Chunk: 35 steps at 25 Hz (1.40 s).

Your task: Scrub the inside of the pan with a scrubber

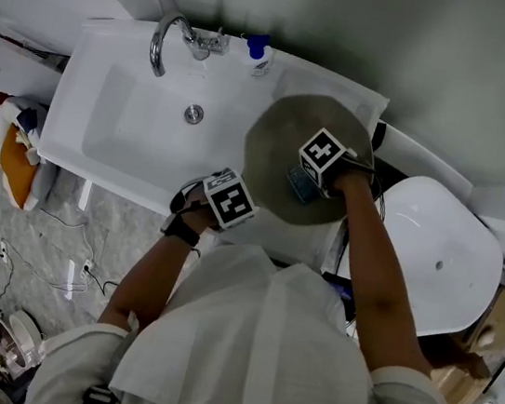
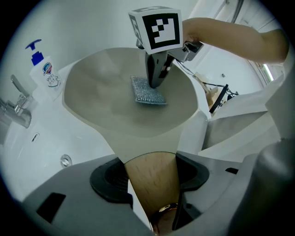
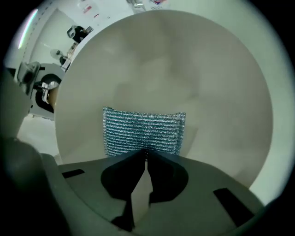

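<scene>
White sink (image 1: 105, 118) against a plain wall, with a curved faucet (image 1: 164, 37) at the back, a drain (image 1: 193, 114) in the basin and a soap bottle (image 1: 258, 54) with a blue pump sitting just right of the tap. Grey stone-look floor underneath, with some cables and clutter off to the left, can't really tell what most of it is.

So the pan (image 1: 275, 143) is parked on the right-hand end of the sink, beside the basin rather than in it. It's a round, grey, shallow one, and its wooden handle (image 2: 152, 198) pokes out over the front edge toward the person.

Left gripper (image 2: 154, 173) is clamped on that handle. In the left gripper view the wood fills the whole gap between the jaws, with both pads right up against its sides, so the jaws are fairly wide but definitely gripping.

Right gripper (image 3: 146, 156) points steeply down into the pan, roughly at the middle of the pan floor. The scrubber (image 3: 143, 131) is a flat, blue-silver mesh pad lying on the pan's inside. The right gripper's jaws are squeezed nearly together, and the tips are pinching the pad's near edge. The rest of the pad spreads out flat past them.
</scene>
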{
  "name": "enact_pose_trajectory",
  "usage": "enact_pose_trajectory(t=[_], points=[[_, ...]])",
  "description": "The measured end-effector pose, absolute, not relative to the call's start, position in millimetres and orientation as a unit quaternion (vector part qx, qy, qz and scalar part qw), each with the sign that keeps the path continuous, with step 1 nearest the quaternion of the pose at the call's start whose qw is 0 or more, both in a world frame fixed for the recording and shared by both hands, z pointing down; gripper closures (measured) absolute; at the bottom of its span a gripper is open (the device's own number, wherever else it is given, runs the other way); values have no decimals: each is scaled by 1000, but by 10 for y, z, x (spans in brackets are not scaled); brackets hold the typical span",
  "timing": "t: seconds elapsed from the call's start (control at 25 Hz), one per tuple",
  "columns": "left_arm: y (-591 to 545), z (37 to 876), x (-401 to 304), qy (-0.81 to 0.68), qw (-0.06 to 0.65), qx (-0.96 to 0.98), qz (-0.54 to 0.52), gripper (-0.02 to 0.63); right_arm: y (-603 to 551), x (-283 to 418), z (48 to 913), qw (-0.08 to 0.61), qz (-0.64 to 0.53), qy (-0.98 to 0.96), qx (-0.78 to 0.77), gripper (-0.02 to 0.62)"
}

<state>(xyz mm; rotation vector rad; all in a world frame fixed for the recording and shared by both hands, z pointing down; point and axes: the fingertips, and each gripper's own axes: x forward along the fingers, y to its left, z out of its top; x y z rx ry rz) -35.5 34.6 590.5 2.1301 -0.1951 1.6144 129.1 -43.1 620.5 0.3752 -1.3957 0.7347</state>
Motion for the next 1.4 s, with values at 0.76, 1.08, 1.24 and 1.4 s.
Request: enact_pose_trajectory(t=[0.76, 1.08, 1.24, 1.4], points=[[353, 5913, -374, -64, 231, 781, 576, 344, -1164, 648, 5730, 282, 432, -736, 438, 359], [368, 5903, -366, -62, 232, 782, 575, 344, -1155, 454, 6075, 448, 319, -701, 454, 361], [357, 5915, -370, -63, 232, 781, 576, 344, -1230, 438, 6129, 489, 262, -717, 422, 394], [353, 5916, -369, -62, 233, 781, 576, 344, -1299, 587, 6131, 486, 264, -720, 418, 436]])
